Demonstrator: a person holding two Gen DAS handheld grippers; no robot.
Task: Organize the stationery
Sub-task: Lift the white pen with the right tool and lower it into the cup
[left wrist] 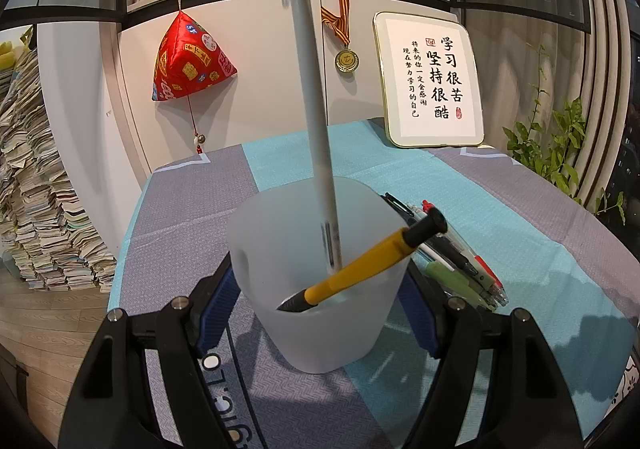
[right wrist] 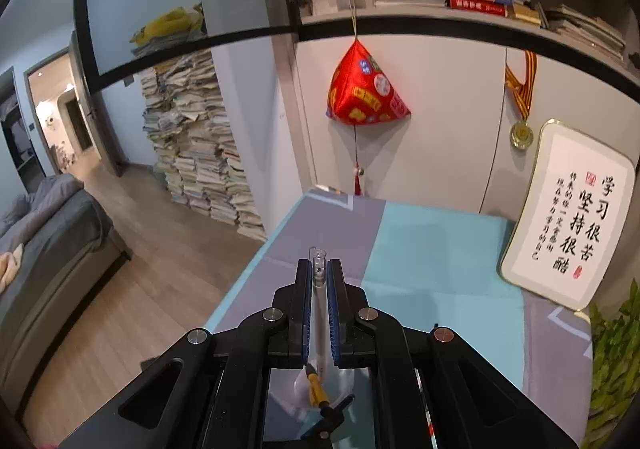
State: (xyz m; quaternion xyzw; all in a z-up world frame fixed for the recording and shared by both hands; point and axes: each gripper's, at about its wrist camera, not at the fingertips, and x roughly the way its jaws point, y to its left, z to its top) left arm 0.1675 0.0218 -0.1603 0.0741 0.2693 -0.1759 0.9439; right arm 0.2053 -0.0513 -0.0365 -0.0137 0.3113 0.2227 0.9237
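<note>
Your left gripper [left wrist: 320,309] clamps the frosted cup [left wrist: 316,289], one pad on each side of its wall. A yellow pen [left wrist: 360,269] leans inside the cup. Your right gripper [right wrist: 319,281] is closed on a clear pen [left wrist: 316,129], its lower end inside the cup. More pens [left wrist: 460,261] lie on the table [left wrist: 500,201] just beside the cup.

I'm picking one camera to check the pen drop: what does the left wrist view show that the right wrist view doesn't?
Left wrist only: the whole frosted cup between the left hand-held gripper fingers, and loose pens on the cloth behind it. Right wrist only: the right hand-held gripper shut on the clear pen, plus a paper stack. Both: that pen entering the cup, and the yellow pen inside.
</note>
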